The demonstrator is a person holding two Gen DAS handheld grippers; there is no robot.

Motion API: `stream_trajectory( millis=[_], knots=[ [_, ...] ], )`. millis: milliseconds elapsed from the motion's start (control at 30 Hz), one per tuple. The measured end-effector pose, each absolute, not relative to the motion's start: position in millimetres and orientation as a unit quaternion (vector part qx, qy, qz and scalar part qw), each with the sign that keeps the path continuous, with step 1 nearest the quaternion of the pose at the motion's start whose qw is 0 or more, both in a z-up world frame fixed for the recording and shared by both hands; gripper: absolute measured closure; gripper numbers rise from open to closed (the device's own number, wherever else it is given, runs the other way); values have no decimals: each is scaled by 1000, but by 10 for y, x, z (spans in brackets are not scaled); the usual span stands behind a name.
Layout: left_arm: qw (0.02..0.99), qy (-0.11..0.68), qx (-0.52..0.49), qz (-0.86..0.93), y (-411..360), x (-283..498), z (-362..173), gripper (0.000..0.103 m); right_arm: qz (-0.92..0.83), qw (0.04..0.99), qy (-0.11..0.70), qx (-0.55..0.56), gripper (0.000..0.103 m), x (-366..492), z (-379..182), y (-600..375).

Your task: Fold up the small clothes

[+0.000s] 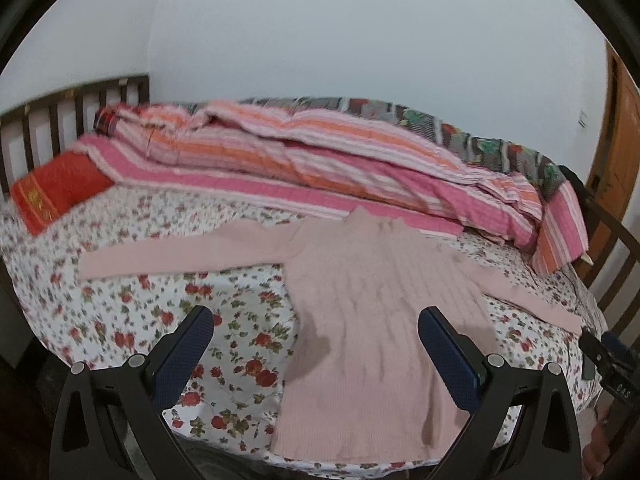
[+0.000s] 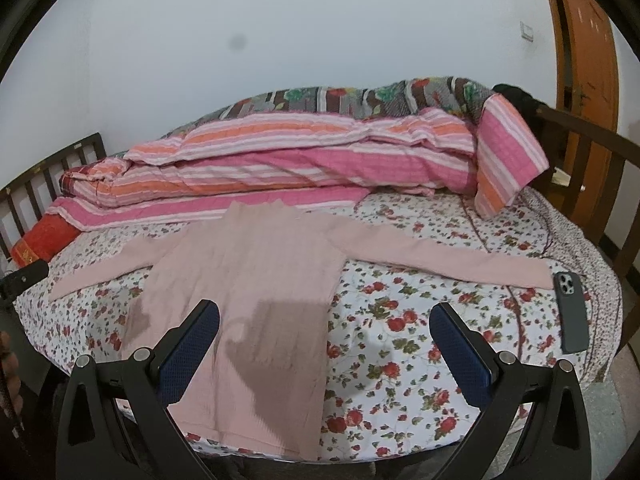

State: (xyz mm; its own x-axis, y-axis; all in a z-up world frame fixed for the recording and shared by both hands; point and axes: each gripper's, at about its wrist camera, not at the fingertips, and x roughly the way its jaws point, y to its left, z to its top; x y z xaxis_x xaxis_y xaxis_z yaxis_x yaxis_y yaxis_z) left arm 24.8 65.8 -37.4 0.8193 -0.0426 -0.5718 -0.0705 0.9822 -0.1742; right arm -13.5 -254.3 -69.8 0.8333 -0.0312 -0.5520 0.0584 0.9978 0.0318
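Here, a pink ribbed sweater point(image 1: 372, 312) lies flat on the bed point(image 1: 120, 312), spread over a white sheet printed with red roses. Its body runs from the near edge of the mattress toward the wall, collar at the far end just beside the striped quilt point(image 1: 320, 164), and both sleeves are stretched out sideways, one to each side.

The left tongs point(image 1: 316, 328) hang above the near part of the bed with their jaws spread wide and nothing between them. In the left wrist view one blue-padded finger sits over the flowered sheet and the other over the sweater's lower right portion; whether either touches the fabric cannot be told.

The right tongs point(image 2: 324, 324) are likewise released and empty, jaws wide apart. In the right wrist view the left finger overlaps the sweater's body and the right finger is over bare sheet. A dark shadow falls across the sweater's lower half.

A grey phone point(image 2: 574, 312) lies face down on the sheet, just beside the cuff of the sweater's right sleeve. The quilt, pink, orange and white, is bunched along the far side of the bed against the wall, with a darker patterned blanket point(image 2: 360, 98) behind it. A red pillow point(image 1: 56, 190) rests near the slatted headboard point(image 1: 60, 116). A wooden door point(image 2: 584, 40) stands at the right.
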Motion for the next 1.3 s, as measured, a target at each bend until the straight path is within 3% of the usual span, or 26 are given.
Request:
stream_trajectory(
  millis=[267,333,400,533,667,900,933,1033,1100,1133,1167,1300],
  knots=[
    [935,311,-152,77,1488,714,-1026,2,2,954,300,14,0,320,-1178,-2471],
    [927,312,-183,100,1826,850,-1217,7,3,952,306,3,0,471,-1291,-2423],
    [916,319,-214,116,2113,976,-1385,19,2,951,310,5,0,641,-1405,-2397],
    [897,323,-278,121,2634,1178,-1650,20,41,945,323,40,0,902,-1583,-2400],
    [882,299,-321,173,3169,1260,-1817,20,44,942,329,44,2,1152,-1676,-2379],
    [871,252,-371,199,3711,1311,-2005,30,46,942,329,42,2,1510,-1706,-2379],
    [872,249,-368,207,3770,1329,-2009,32,47,943,325,44,2,1547,-1703,-2395],
    [864,248,-374,228,3919,1423,-2021,53,45,945,321,48,2,1615,-1707,-2455],
    [867,254,-355,241,3932,1516,-1991,83,40,944,323,48,2,1689,-1700,-2510],
    [871,256,-341,243,3902,1534,-1961,92,36,944,325,47,2,1719,-1691,-2536],
    [879,255,-323,241,3848,1559,-1909,97,32,944,325,45,2,1751,-1677,-2565],
    [906,242,-275,211,3513,1666,-1595,96,10,950,310,40,2,1832,-1574,-2774]
  ],
)
